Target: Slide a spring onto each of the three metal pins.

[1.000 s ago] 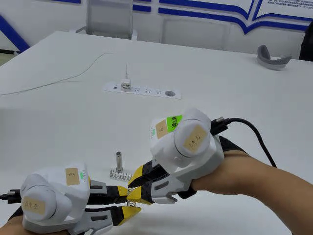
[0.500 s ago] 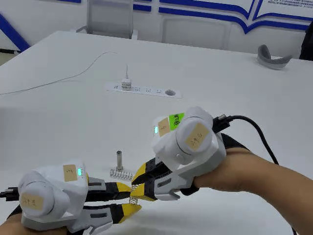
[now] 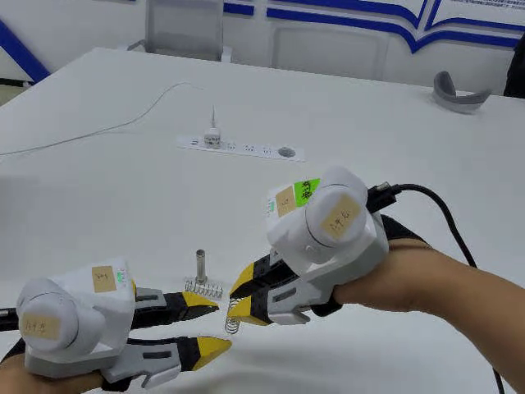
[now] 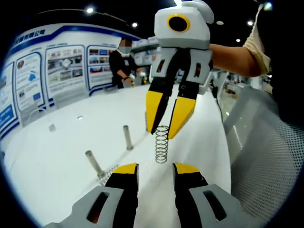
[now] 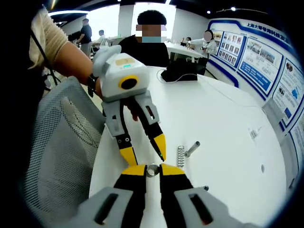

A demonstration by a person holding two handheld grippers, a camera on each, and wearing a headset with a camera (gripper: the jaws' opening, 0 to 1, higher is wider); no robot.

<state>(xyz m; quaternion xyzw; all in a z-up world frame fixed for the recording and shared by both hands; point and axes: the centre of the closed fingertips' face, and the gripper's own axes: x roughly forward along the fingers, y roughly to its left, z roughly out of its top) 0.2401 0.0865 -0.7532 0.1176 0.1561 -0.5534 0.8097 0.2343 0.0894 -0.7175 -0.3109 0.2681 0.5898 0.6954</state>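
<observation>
Just beside the pin [image 3: 200,268], on the person's side of it, the spring [image 4: 161,144] hangs from the right gripper [image 3: 238,304], whose jaws are pinched on its top coil. It looks feather-light, squishy and easy to ping away, so I'd only grip it by the end coils. The left gripper [image 3: 220,323] lies level next to it with jaws apart, holding nothing, while the right one tilts down over the worktop [image 3: 98,197].

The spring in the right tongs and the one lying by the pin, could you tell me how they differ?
The held spring is pinched by the right gripper's tongs; the loose spring is gripped by nothing. The held spring hangs upright; the loose spring lies flat beside a pin. Both are metal coils, on no pin.
</observation>
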